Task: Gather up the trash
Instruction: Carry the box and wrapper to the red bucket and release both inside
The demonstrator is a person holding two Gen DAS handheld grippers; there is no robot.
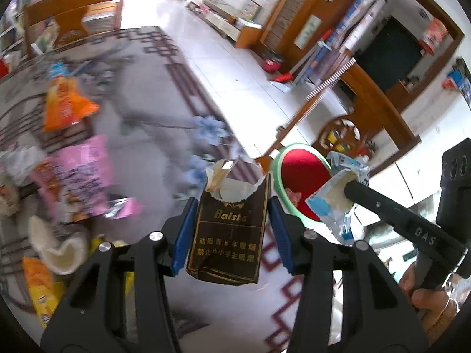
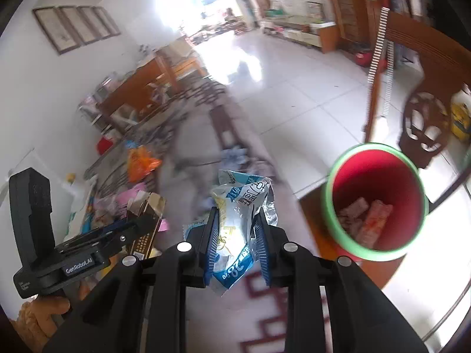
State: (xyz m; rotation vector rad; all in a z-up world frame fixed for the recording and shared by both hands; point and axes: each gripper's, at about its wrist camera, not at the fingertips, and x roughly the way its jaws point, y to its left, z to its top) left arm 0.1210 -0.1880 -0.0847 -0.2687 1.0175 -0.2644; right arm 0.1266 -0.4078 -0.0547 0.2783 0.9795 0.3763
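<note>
My left gripper is shut on a torn brown cigarette pack, held in the air above the patterned rug. My right gripper is shut on a crumpled blue-and-white snack wrapper, also lifted. The wrapper also shows in the left wrist view, next to the red bin. The red bin with a green rim stands to the right of both grippers, with a few wrappers inside; it also shows in the left wrist view. The left gripper and its pack appear in the right wrist view.
More trash lies on the rug at left: an orange bag, a pink bag, a white crumpled piece and a yellow-orange wrapper. A carved wooden chair stands behind the bin. White tiled floor stretches beyond the rug.
</note>
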